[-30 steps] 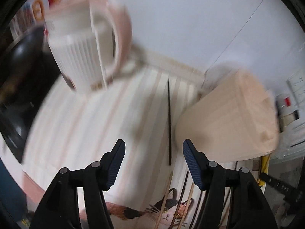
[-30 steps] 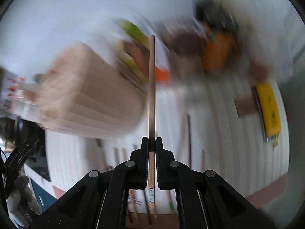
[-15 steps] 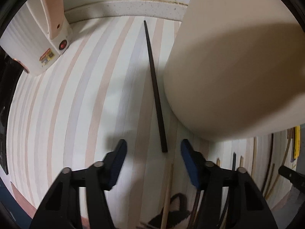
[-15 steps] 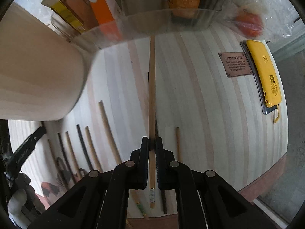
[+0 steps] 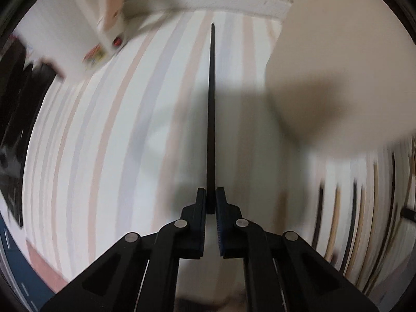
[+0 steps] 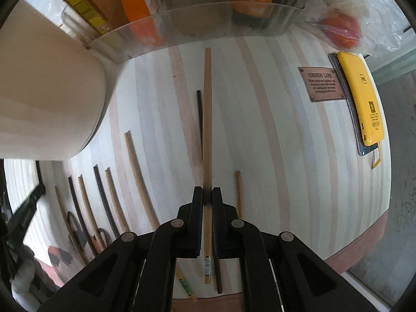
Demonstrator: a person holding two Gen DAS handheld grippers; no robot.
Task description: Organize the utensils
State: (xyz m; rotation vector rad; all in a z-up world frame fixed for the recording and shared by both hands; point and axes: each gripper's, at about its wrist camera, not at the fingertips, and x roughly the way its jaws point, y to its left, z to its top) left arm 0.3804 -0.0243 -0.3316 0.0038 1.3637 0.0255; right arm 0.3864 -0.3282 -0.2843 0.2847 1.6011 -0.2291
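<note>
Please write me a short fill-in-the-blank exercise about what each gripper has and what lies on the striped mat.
1. The left gripper is shut on a ____ chopstick.
2. The right gripper is shut on a light ____ chopstick.
3. Both grippers' jaws are ____.
4. The phone at the striped mat edge is ____.

Missing words: black; wooden; shut; yellow

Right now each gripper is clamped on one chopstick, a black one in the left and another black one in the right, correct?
Not quite. The right gripper holds a light wooden chopstick, as the right wrist view shows. The left gripper is indeed clamped on a black chopstick.
</note>
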